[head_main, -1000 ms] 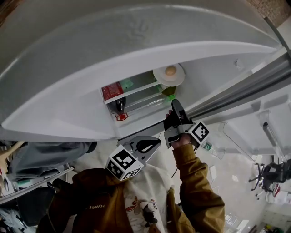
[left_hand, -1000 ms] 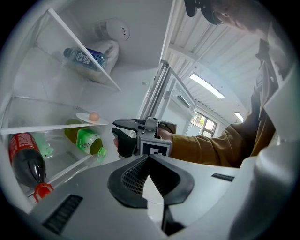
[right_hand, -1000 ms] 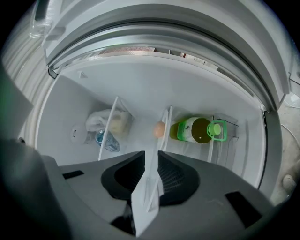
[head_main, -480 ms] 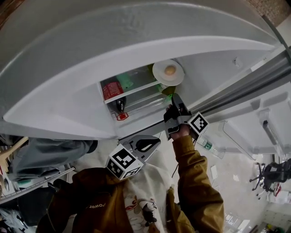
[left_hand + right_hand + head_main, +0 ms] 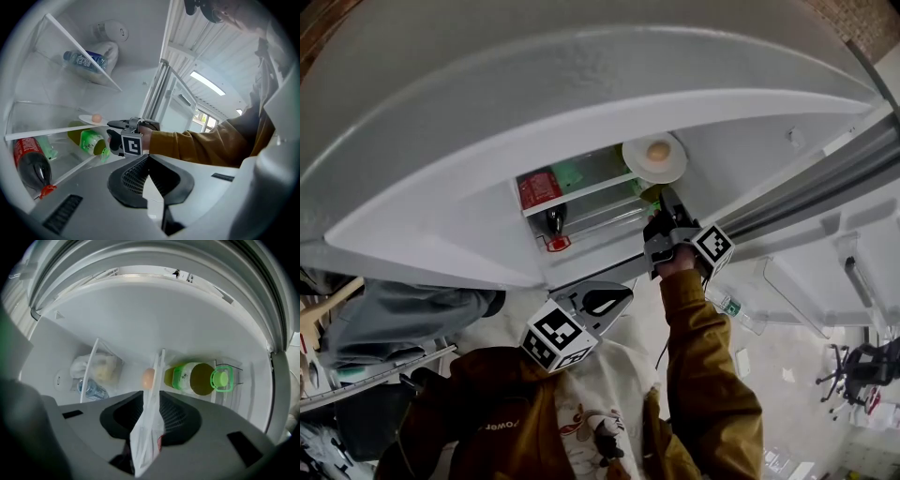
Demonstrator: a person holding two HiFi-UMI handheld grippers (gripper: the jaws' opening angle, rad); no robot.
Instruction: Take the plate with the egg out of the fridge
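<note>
Open white fridge (image 5: 581,84) fills most of head view. Pale floor (image 5: 773,375) and an office chair (image 5: 862,361) show off to one side. Ref pt inside = glass shelf (image 5: 51,131). Above it: upper shelf w/ water bottle (image 5: 84,60) and plastic bag (image 5: 110,49). Below it: green-capped bottle (image 5: 197,378) of yellow-green drink, lying w/ cap toward the opening. Near that, also below the shelf, a dark soda bottle (image 5: 30,164) w/ red label and red cap.

Vs 1 s ago: right gripper (image 5: 664,197) was a bit short of the glass shelf. It has now reached in to the shelf's front, mustard sleeve (image 5: 703,375) stretched out. Left gripper (image 5: 623,292) unchanged, held well back from the shelf by the person's chest.

Plate (image 5: 151,427): small, white, round, lying flat on the glass shelf at the end nearest the right gripper. Egg (image 5: 657,150): pale brown, whole, approx mid-plate. Right gripper's jaws are clamped on the plate's near rim, which shows edge-on btwn the pads in right gripper view. Left gripper's jaws are together, nothing btwn them.
</note>
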